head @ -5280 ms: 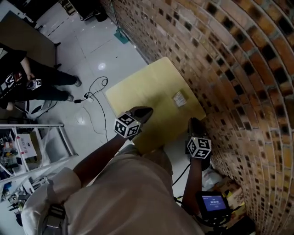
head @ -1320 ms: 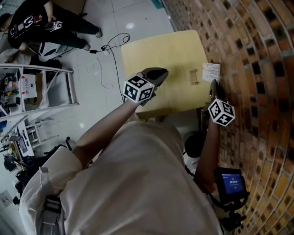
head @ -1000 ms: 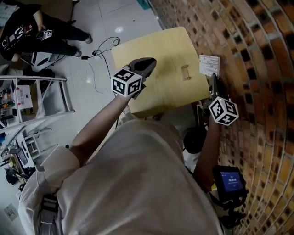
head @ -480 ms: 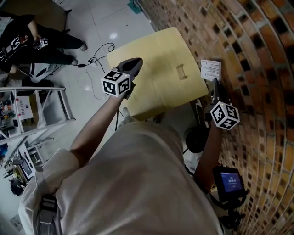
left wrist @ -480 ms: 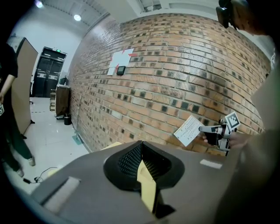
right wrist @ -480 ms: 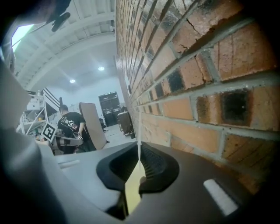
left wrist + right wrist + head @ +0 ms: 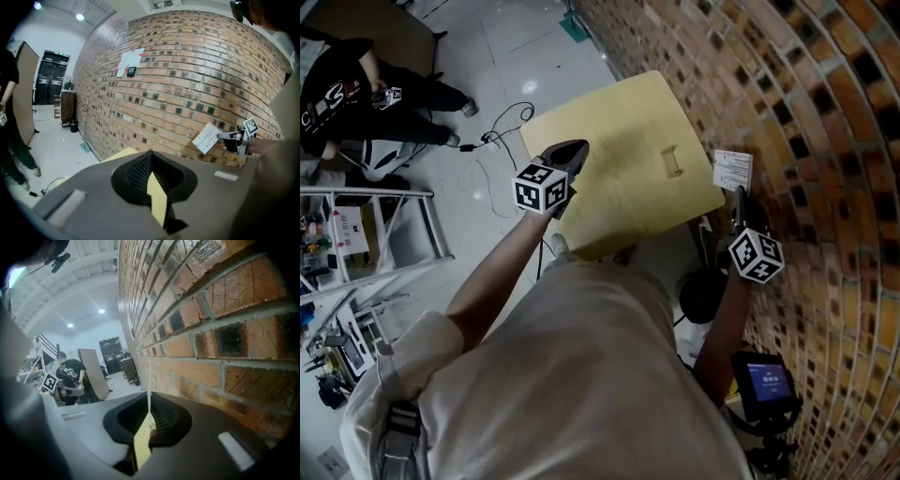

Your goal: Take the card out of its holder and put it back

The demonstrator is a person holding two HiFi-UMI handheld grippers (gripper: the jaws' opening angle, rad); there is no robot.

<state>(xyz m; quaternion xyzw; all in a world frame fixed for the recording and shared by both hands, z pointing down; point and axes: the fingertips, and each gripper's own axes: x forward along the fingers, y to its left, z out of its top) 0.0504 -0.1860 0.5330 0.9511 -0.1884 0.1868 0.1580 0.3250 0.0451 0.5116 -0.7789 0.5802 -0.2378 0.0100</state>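
Yellow bench sits upper centre of frame; your left gripper is over its left edge, jaws pressed together, empty; your right gripper, at right by the brick wall, pinches the card; the holder stands on the bench just left of the card.

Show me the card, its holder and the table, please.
card (image 7: 733, 171), head view: middle of its printed face.
holder (image 7: 672, 161), head view: middle of the small stand.
table (image 7: 609, 122), head view: bare part of its yellow top.
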